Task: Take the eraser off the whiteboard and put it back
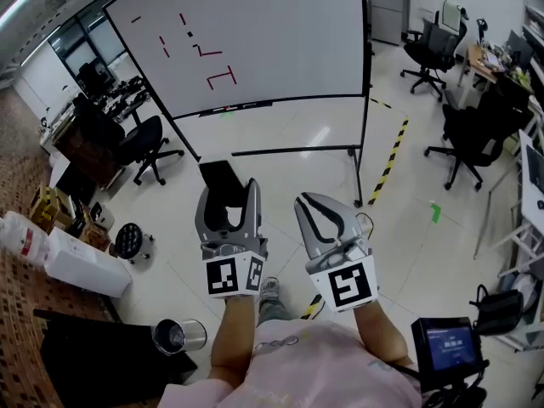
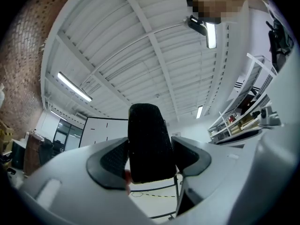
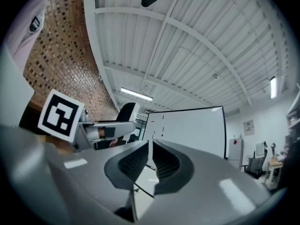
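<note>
The black eraser [image 1: 220, 178] stands upright between the jaws of my left gripper [image 1: 230, 190], which is shut on it, well in front of the whiteboard. In the left gripper view the eraser [image 2: 147, 144] fills the gap between both pads, hiding most of the board behind it. The whiteboard [image 1: 255, 32] stands on a wheeled frame at the back and bears red and black marks [image 1: 217, 75]. My right gripper [image 1: 316, 211] is held beside the left one, shut with nothing in it. In the right gripper view its jaws [image 3: 150, 161] meet, with the whiteboard [image 3: 187, 130] beyond them and the eraser [image 3: 124, 111] at the left.
Black office chairs stand at the left [image 1: 140, 143] and right [image 1: 463, 138]. Yellow-black tape [image 1: 387, 164] runs across the floor by the board's foot. A metal can [image 1: 178, 336] and white boxes [image 1: 81, 262] sit low left. A small screen [image 1: 448, 345] is low right.
</note>
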A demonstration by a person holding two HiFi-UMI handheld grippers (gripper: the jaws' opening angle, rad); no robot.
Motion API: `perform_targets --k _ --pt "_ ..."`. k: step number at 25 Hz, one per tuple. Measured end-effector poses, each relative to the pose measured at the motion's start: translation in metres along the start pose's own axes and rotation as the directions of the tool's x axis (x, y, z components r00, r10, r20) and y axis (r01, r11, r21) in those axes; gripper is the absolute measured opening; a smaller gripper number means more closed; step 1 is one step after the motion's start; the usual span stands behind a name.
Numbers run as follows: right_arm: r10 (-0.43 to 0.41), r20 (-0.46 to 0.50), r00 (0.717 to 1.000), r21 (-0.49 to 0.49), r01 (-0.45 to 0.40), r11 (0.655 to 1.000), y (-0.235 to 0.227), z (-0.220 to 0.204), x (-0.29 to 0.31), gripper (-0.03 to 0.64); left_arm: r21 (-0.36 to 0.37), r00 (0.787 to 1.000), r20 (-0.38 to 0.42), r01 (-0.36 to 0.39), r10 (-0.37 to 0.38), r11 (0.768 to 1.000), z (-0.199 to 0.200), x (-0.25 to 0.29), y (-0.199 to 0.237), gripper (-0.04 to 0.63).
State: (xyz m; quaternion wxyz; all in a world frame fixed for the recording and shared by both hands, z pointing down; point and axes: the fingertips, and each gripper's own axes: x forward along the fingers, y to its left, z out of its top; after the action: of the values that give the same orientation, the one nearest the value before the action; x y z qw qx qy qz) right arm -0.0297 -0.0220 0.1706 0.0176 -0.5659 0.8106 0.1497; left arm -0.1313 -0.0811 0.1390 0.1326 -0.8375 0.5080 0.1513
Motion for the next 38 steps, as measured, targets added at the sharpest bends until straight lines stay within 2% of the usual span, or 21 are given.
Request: perform_targets --k 4,7,10,13,14,16,19,23,26,31,35,38 --pt "-0.042 -0.025 0.999 -0.001 0.042 0.999 -0.037 -0.026 0.015 0.030 0.026 1.000 -0.027 0.013 -0.013 1.000 -0.030 0.062 0.018 0.290" --pt "-0.095 -0.067 0.993 -0.019 0.094 0.995 -0.065 -0.052 0.036 0.030 0.011 0.997 -0.065 0.032 -0.031 0.999 -0.077 0.114 0.043 0.290" --pt "-0.131 -0.084 0.988 -0.106 0.122 0.987 -0.098 -0.081 0.086 0.031 -0.004 0.994 -0.109 -0.004 0.004 1.000 -0.138 0.200 0.081 0.290" --pt "-0.151 -0.065 0.986 -0.160 0.139 0.977 -0.129 -0.110 0.164 0.031 -0.047 0.991 -0.120 -0.070 0.064 0.996 -0.205 0.304 0.138 0.290" --pt "-0.164 -0.053 0.985 -0.159 0.154 0.975 -0.139 -0.120 0.193 0.030 -0.033 0.989 -0.123 -0.086 0.081 0.996 -0.229 0.337 0.161 0.291" --pt "-0.193 -0.050 0.980 -0.120 0.186 0.975 -0.158 -0.139 0.250 0.029 0.050 0.984 -0.149 -0.094 0.101 0.994 -0.278 0.400 0.210 0.290" --pt "-0.183 -0.128 0.975 -0.083 0.173 0.981 -0.179 -0.173 0.334 0.029 0.174 0.972 -0.207 -0.073 0.109 0.982 -0.350 0.491 0.279 0.291" --pt "-0.139 -0.236 0.962 -0.066 0.127 0.990 -0.196 -0.222 0.422 0.030 0.273 0.964 -0.235 -0.057 0.124 0.960 -0.426 0.576 0.350 0.290" --pt "-0.097 -0.305 0.947 -0.073 0.079 0.994 -0.202 -0.257 0.461 0.029 0.264 0.967 -0.229 -0.049 0.112 0.963 -0.467 0.609 0.371 0.290" --pt "-0.057 -0.397 0.916 -0.045 0.043 0.998 -0.201 -0.303 0.498 0.030 0.258 0.970 -0.225 -0.036 0.097 0.965 -0.514 0.625 0.382 0.290" --pt "-0.041 -0.435 0.900 -0.003 0.044 0.999 -0.198 -0.323 0.511 0.030 0.268 0.974 -0.213 -0.013 0.072 0.963 -0.521 0.628 0.383 0.284" --pt "-0.024 -0.446 0.895 0.001 0.027 1.000 -0.192 -0.329 0.516 0.029 0.236 0.979 -0.201 0.008 0.041 0.972 -0.515 0.624 0.380 0.284"
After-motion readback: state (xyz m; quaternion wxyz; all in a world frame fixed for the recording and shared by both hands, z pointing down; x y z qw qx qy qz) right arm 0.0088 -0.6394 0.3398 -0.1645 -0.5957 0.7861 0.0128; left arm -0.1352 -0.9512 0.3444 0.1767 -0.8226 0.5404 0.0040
